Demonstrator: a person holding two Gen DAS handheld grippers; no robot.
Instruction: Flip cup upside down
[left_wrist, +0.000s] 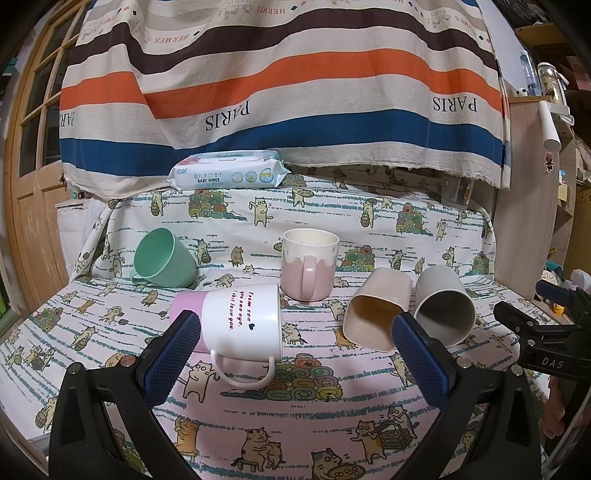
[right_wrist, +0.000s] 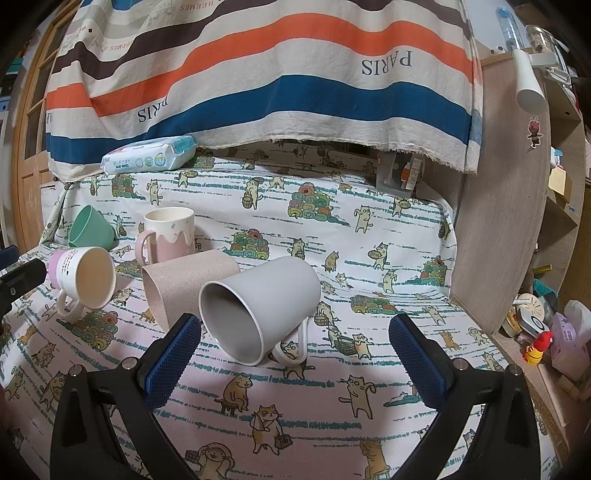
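Several cups sit on a cat-print cloth. A white and pink mug with red writing (left_wrist: 240, 321) lies on its side between my open left gripper's (left_wrist: 295, 332) fingertips, handle toward me. A pink mug (left_wrist: 309, 269) stands upright behind it. A green cup (left_wrist: 164, 258), a beige cup (left_wrist: 376, 314) and a grey mug (left_wrist: 445, 310) lie on their sides. In the right wrist view my open right gripper (right_wrist: 295, 332) sits just before the grey mug (right_wrist: 262, 306), beside the beige cup (right_wrist: 184, 288). The white mug (right_wrist: 86, 277), upright pink mug (right_wrist: 170, 236) and green cup (right_wrist: 92, 227) lie left.
A pack of baby wipes (left_wrist: 227, 173) lies at the back under a hanging striped cloth (left_wrist: 280, 81). A wooden shelf unit (right_wrist: 509, 221) with clutter stands at the right. A wooden door (left_wrist: 33, 177) is at the left. The right gripper's body (left_wrist: 543, 343) shows at the right edge.
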